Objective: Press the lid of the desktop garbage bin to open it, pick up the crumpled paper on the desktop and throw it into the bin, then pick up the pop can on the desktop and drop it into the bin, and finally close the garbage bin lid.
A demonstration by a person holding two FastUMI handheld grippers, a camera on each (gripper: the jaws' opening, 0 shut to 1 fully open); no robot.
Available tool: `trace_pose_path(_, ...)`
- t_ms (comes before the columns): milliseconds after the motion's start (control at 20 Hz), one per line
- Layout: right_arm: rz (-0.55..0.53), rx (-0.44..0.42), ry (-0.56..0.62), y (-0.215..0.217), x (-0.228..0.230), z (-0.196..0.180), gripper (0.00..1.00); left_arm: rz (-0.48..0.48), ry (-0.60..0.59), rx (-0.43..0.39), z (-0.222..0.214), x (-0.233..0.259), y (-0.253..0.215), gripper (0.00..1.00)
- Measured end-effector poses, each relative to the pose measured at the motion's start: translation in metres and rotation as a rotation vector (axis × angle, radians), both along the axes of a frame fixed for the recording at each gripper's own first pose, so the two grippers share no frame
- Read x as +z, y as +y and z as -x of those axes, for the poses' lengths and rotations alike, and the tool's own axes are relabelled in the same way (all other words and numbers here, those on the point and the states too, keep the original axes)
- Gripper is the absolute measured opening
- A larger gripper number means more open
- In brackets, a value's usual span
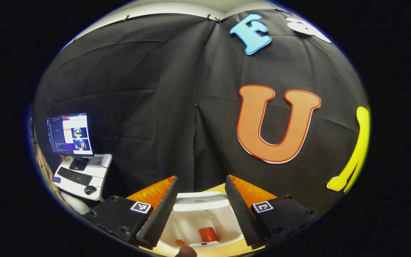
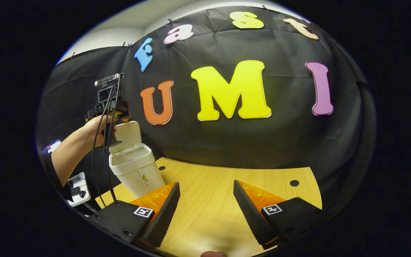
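Left gripper view looks straight down into one white garbage bin [image 1: 205,217] with its lid [image 1: 201,200] flipped up at the far side. Inside there's one orange-red pop can [image 1: 208,234] sitting at the bottom, plus a small orange bit [image 1: 180,242] near the front wall that I can't make out. No idea where the crumpled paper ended up, can't pick it out in there. The left gripper [image 1: 201,210] hangs right over the bin mouth, fingers spread wide, nothing between them.

Right gripper view has the same bin [image 2: 136,171] on the left end of the wooden table [image 2: 227,185], lid [image 2: 128,135] standing open, with a hand [image 2: 96,130] holding the other gripper above it. The right gripper [image 2: 205,210] is released too, gaping over bare tabletop. One monitor [image 1: 70,134], one keyboard [image 1: 74,176] and one mouse [image 1: 90,190] sit on a side desk.
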State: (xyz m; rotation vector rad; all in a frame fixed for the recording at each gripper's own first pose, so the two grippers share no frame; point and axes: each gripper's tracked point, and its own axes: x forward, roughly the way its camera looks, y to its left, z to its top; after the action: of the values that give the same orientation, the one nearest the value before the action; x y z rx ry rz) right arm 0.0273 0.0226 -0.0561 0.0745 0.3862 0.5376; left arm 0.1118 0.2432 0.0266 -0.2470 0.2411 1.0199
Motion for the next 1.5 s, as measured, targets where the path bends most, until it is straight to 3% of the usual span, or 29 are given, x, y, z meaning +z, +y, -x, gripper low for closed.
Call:
trace_pose_path(500, 0.059, -0.034, 0.036, -0.045, -0.021, 0.009, 0.95, 0.063, 0.064, -0.006, 0.012, -0.079, -0.045, 0.89)
trace_pose_path(900, 0.076, -0.03, 0.03, -0.042, -0.019, 0.014, 0.95, 0.114, 0.103, -0.01, 0.015, -0.118, -0.048, 0.88)
trace_pose_path(1350, 0.064, -0.041, 0.038, -0.042, -0.023, 0.014, 0.95, 0.028, 0.098, -0.001, 0.015, -0.126, -0.044, 0.89)
trace_pose_path(1400, 0.06, -0.044, 0.043, -0.042, -0.024, 0.014, 0.95, 0.015, 0.09, -0.001, 0.014, -0.125, -0.043, 0.97)
trace_pose_path(1450, 0.056, -0.045, 0.047, -0.042, -0.025, 0.014, 0.95, 0.009, 0.087, -0.006, 0.013, -0.126, -0.044, 0.89)
trace_pose_path(1500, 0.054, -0.046, 0.051, -0.042, -0.027, 0.014, 0.95, 0.004, 0.083, -0.014, 0.013, -0.126, -0.045, 0.96)
